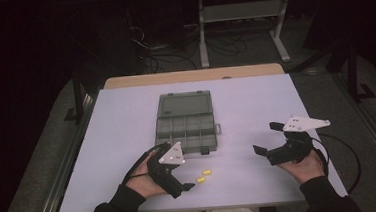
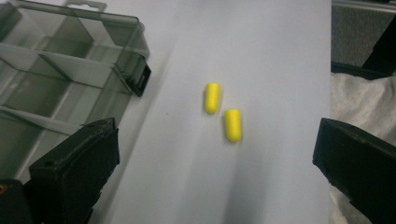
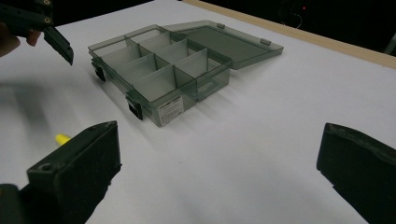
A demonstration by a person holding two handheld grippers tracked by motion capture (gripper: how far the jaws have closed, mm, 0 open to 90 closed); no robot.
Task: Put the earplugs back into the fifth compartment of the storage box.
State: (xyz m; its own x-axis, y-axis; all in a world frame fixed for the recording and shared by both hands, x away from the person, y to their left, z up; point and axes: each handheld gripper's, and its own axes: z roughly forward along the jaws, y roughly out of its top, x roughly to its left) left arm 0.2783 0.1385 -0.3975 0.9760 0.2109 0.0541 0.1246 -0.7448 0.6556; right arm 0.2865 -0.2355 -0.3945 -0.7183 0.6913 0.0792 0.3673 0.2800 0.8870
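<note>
Earplugs (image 2: 212, 98) yellow, unmarked; organizer box (image 3: 161, 70) front label unreadable.

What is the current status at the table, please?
Both grippers open, left gripper near two yellow earplugs. Compartment box lid open. Nothing in the way.

Open grey compartment box (image 1: 184, 123), two yellow earplugs (image 1: 203, 175) lying just before it

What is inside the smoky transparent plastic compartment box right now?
The smoky transparent plastic compartment box lies open with its visible compartments empty. Both yellow foam earplugs lie outside on the white table. The left gripper's jaw covers one corner.
</note>
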